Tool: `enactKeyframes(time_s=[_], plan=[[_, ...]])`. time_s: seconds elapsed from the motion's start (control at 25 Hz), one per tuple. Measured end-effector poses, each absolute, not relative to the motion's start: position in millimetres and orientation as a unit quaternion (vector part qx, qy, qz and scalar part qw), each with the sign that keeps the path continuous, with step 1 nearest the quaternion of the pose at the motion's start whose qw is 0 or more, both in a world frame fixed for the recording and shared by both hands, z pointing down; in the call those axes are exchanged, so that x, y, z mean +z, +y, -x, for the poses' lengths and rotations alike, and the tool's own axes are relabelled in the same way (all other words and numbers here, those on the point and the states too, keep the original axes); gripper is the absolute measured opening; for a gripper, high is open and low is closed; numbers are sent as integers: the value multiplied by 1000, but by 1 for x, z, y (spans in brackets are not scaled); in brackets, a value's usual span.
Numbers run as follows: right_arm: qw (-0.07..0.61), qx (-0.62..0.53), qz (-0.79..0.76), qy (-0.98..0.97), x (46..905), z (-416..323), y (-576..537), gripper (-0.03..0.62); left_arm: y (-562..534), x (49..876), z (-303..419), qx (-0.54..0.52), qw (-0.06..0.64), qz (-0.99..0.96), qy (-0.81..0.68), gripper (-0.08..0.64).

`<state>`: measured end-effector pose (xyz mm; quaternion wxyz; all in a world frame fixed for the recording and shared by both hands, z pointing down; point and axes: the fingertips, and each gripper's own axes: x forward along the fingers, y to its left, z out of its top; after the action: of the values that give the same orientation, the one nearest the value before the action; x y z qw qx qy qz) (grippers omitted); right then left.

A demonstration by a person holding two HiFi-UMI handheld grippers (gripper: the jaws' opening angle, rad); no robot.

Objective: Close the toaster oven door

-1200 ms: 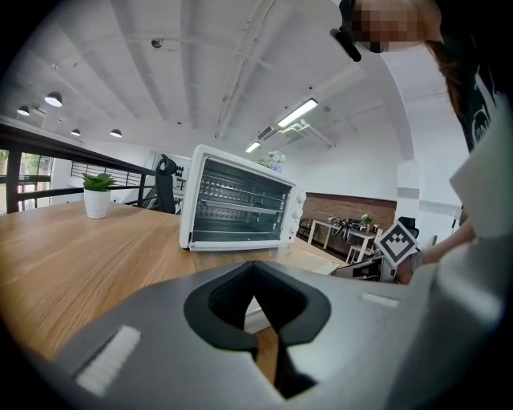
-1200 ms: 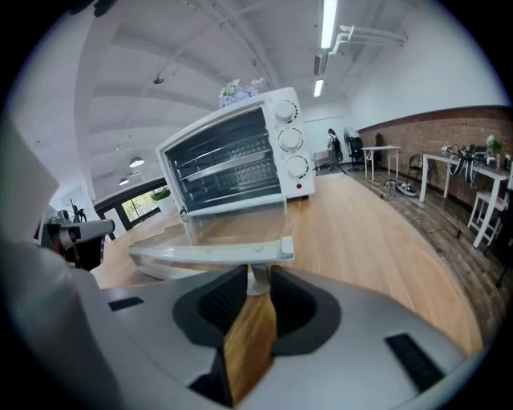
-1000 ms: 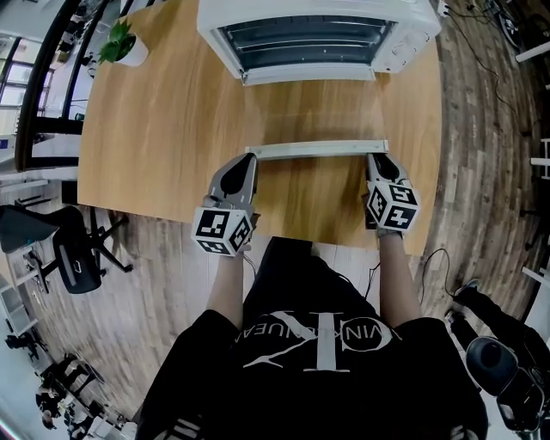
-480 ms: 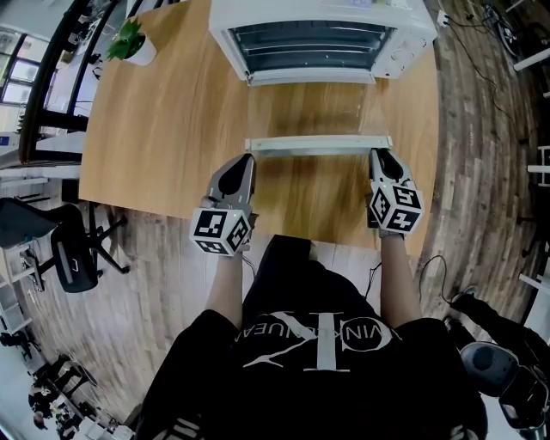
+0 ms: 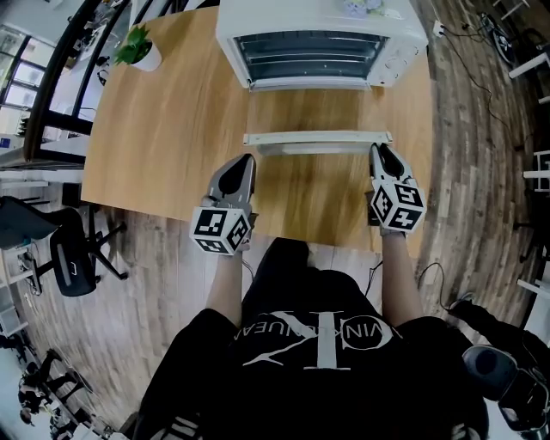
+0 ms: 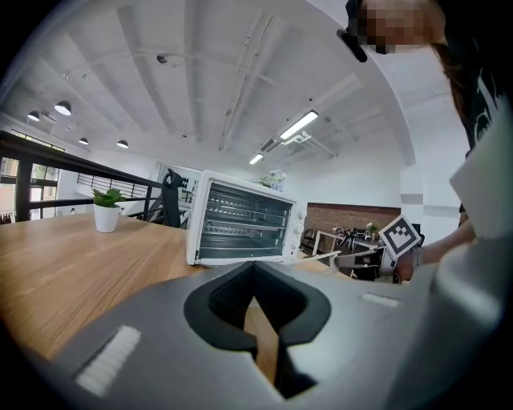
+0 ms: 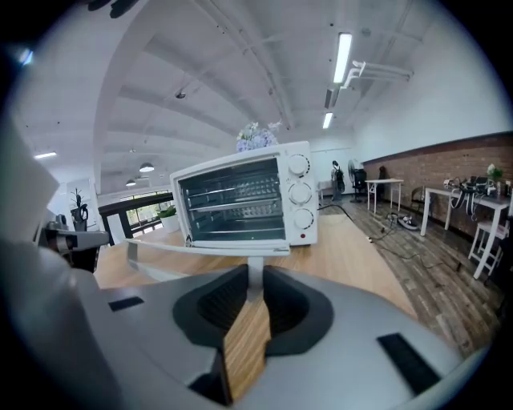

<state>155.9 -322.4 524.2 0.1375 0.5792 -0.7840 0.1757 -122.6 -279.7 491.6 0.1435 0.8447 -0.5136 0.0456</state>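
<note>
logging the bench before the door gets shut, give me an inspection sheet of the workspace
surface: wooden table
job's things: toaster oven open, door handle toward the person
clutter: potted plant at the table's far left
grippers: left gripper jaws close together, nothing between; right gripper at the handle's right end, grip unclear
cables: cable on the floor, right
surroundings: office chair left, plank floor
</note>
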Motion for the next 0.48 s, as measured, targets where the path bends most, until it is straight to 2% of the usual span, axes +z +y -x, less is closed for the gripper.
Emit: enactKeyframes(time_s=[0.48], plan=[[115, 158, -577, -793, 494, -155, -334, 52, -289, 469, 123, 35, 124, -846, -517, 12]])
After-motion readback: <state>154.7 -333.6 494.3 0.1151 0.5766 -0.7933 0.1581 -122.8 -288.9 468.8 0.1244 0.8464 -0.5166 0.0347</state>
